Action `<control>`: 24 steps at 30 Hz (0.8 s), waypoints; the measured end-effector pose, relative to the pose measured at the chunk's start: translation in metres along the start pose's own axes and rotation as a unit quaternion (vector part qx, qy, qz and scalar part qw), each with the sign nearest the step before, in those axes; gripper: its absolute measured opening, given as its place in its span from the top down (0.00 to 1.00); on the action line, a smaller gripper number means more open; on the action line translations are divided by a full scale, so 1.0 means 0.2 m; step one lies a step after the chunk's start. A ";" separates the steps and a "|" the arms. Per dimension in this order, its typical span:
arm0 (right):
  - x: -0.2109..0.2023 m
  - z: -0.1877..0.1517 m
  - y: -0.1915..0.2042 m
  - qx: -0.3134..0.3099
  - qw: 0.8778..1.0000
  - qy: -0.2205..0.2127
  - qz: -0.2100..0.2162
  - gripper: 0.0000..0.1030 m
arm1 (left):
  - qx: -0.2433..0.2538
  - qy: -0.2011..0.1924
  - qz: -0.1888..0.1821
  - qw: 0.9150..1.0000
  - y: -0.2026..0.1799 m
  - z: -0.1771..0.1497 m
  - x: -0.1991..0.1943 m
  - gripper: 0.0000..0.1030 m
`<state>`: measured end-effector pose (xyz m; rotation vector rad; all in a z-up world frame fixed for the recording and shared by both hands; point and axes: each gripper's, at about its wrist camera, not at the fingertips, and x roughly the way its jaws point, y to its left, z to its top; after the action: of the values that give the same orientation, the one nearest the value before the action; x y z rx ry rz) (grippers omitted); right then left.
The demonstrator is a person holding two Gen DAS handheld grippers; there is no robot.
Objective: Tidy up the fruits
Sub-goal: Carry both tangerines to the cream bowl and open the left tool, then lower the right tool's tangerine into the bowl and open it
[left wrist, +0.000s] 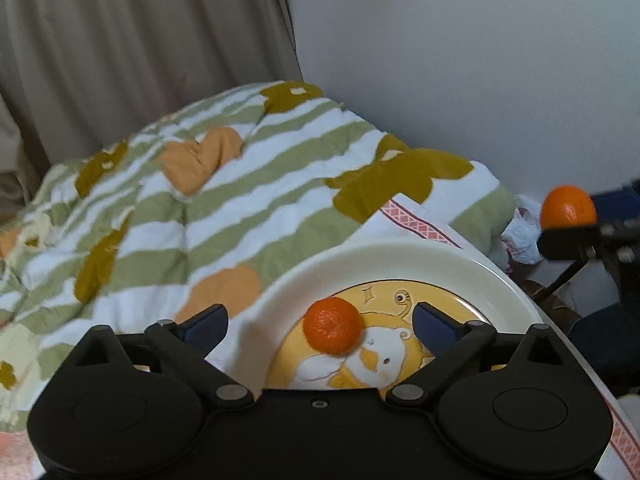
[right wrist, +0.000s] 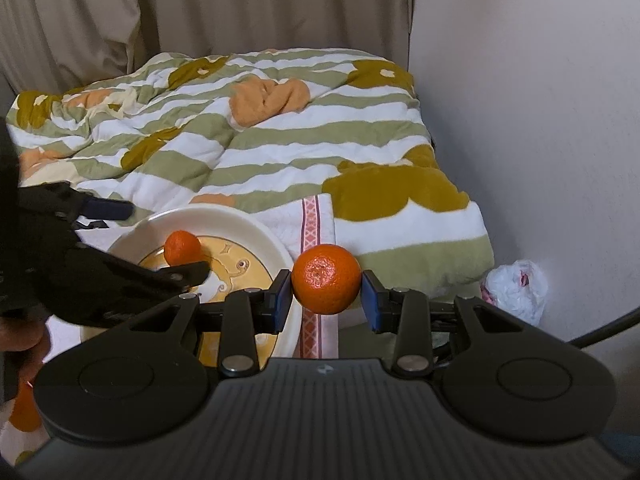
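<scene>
A small mandarin (left wrist: 332,330) lies on a cream plate (left wrist: 400,260) with a yellow cartoon centre. My left gripper (left wrist: 320,320) is open, its fingers on either side of that mandarin without touching it. My right gripper (right wrist: 326,294) is shut on a larger mandarin (right wrist: 326,278), held in the air just right of the plate (right wrist: 248,224). The small mandarin also shows in the right wrist view (right wrist: 182,247), as does the left gripper (right wrist: 168,240). The held mandarin shows at the right edge of the left wrist view (left wrist: 568,207).
The plate sits on a white towel with a pink band (right wrist: 312,224) over a striped floral quilt (right wrist: 260,140). A crumpled plastic bag (right wrist: 516,288) lies by the wall at right. Curtains hang behind. Another orange fruit (right wrist: 24,412) shows at the lower left edge.
</scene>
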<state>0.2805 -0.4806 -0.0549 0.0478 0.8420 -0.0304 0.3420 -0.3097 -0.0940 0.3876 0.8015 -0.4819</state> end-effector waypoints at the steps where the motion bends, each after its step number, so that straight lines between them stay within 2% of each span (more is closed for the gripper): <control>1: 0.00 0.01 0.00 -0.005 1.000 -0.001 0.003 0.49 | -0.001 0.000 0.003 1.000 0.01 0.00 -0.02 0.02; 9: 0.05 0.07 0.10 -0.051 0.998 -0.001 0.032 0.49 | -0.048 0.005 0.014 0.999 0.14 -0.07 -0.18 0.02; 16: 0.23 0.05 0.28 -0.085 0.994 0.029 0.068 0.49 | -0.087 0.005 0.028 0.996 0.22 -0.15 -0.30 0.02; 24: 0.36 0.01 0.35 -0.112 0.991 0.035 0.064 0.49 | -0.112 0.002 0.046 0.993 0.25 -0.23 -0.36 0.02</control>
<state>0.3331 -0.4104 -0.1060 -0.1094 0.9060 0.1883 0.2997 -0.2263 -0.0602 0.2168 0.8286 -0.3022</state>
